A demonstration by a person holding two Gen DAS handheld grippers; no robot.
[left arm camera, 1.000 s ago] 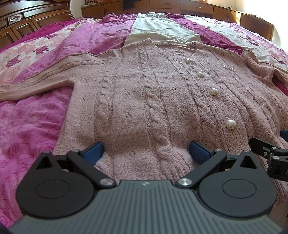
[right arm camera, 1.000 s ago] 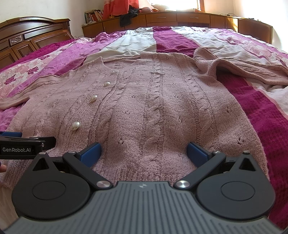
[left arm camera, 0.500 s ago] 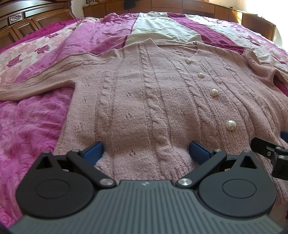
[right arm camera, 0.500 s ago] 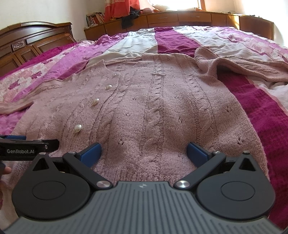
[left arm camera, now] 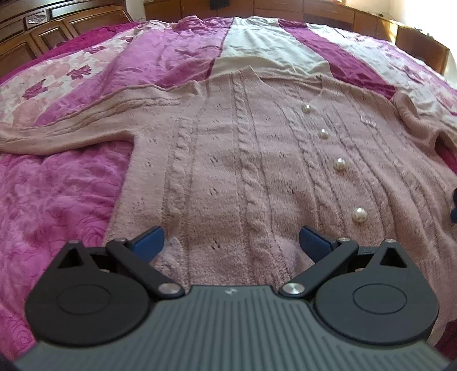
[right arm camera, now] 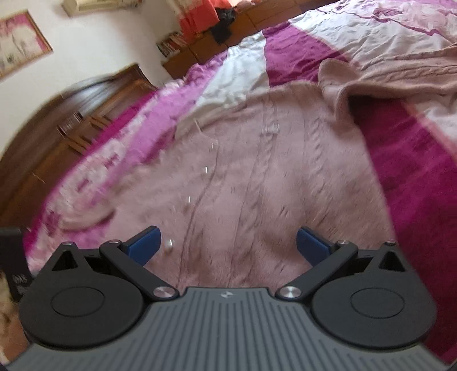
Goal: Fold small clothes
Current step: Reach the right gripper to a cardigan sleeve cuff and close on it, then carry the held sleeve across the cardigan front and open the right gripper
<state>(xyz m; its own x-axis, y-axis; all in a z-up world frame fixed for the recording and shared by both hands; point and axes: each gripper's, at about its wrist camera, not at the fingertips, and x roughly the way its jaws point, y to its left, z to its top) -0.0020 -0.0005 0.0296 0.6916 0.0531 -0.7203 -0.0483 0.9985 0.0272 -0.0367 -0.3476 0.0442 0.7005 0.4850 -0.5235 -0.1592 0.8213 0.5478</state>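
A dusty-pink cable-knit cardigan (left arm camera: 242, 159) with pearl buttons (left arm camera: 339, 164) lies spread flat, front up, on the bed. Its left sleeve (left arm camera: 71, 131) stretches out to the left; the other sleeve (right arm camera: 385, 80) is rumpled at the right. My left gripper (left arm camera: 230, 242) hovers open over the hem, blue pads apart, nothing between them. My right gripper (right arm camera: 227, 245) is also open above the lower right half of the cardigan (right arm camera: 271, 185), in a blurred, tilted view. A sliver of the right gripper (left arm camera: 454, 208) shows at the right edge of the left wrist view.
The bedspread (left arm camera: 57, 199) is magenta, pink and cream patchwork. A dark wooden headboard (left arm camera: 57, 31) stands at the left and low wooden cabinets (left arm camera: 357, 14) run along the far side. A framed picture (right arm camera: 20, 54) hangs on the wall.
The right gripper has swung and tilted sharply, blurring its view, and has moved away from the left gripper. The left gripper has risen a little. Both stay open.
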